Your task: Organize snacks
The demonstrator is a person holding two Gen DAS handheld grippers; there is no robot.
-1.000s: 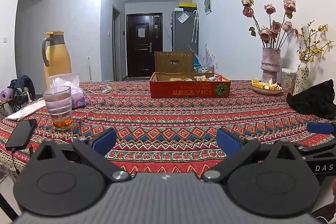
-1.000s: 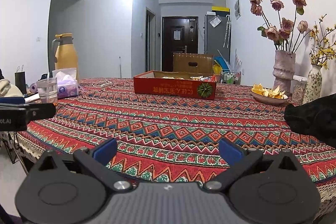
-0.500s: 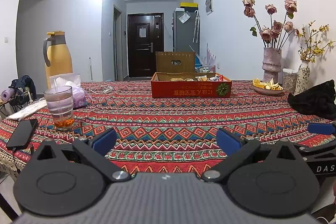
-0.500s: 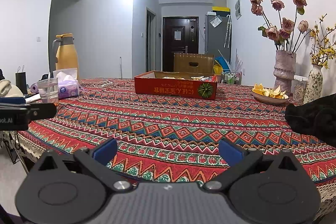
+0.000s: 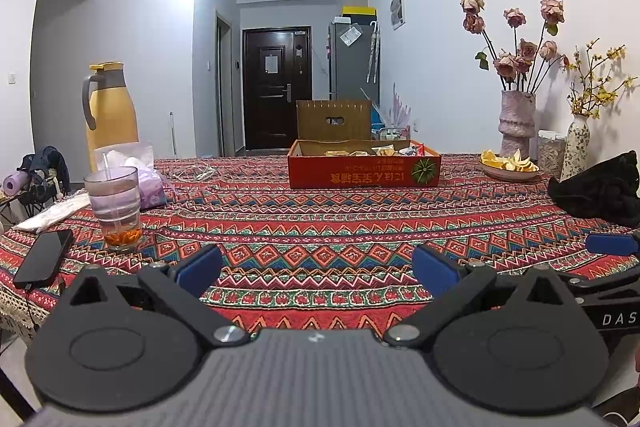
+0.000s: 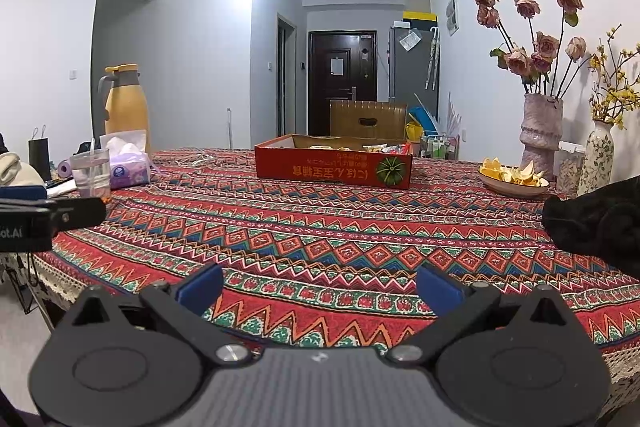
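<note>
Reaching for the red snack box (image 5: 364, 174) at frame centre, keep both left gripper (image 5: 318, 269) and right gripper (image 6: 320, 285) jaws spread, empty.

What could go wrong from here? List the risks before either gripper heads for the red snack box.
1. The glass with liquid stands near the table edge, just ahead of the open left gripper; a sideways swing could tip it onto the phone.
2. The red snack box sits far across the tablecloth; a long reach with the open right gripper may snag the black cloth.
</note>
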